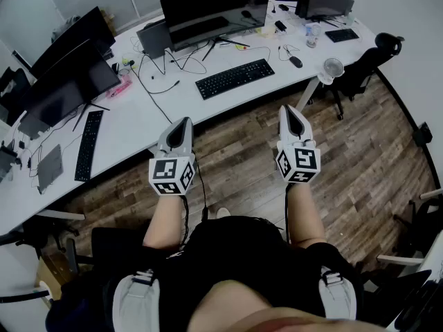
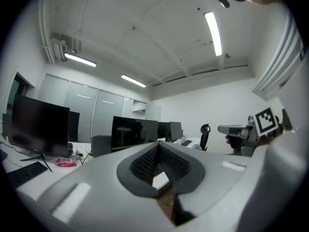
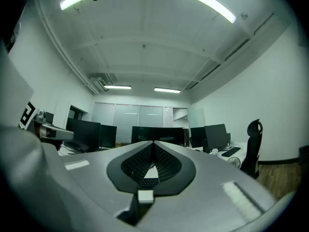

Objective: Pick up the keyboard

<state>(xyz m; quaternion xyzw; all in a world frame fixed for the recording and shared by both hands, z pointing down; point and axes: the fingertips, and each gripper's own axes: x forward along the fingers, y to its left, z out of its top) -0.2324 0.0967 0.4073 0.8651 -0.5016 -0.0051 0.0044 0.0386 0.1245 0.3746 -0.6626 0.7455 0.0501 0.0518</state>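
A person holds two claws out toward a white L-shaped table [image 1: 124, 126] in an office, with neither one carrying anything. The left claw [image 1: 183, 124] is fully closed, and in the left gripper view its jaws meet at the tip [image 2: 157, 146] with nothing between them. The right claw [image 1: 291, 111] is likewise pressed shut and empty, its ribbed pads together in the right gripper view [image 3: 153, 144].

The keyboard [image 1: 235, 78], black and lying slightly askew, rests on the table at 12 o'clock from the person, in front of a curved monitor [image 1: 214, 9]. It is untouched. The left claw sits at the keyboard's 7 o'clock and the right claw at its 5 o'clock. Both are near the table's front edge and apart from the keys.

A mouse [image 1: 295, 61] lies at the keyboard's 3 o'clock. A second keyboard [image 1: 88, 144] sits on the table's left wing, at 9 o'clock from the left claw.

Wooden floor [image 1: 360, 164] spreads below the claws. An office chair [image 1: 363, 68] stands at 2 o'clock from the right claw.
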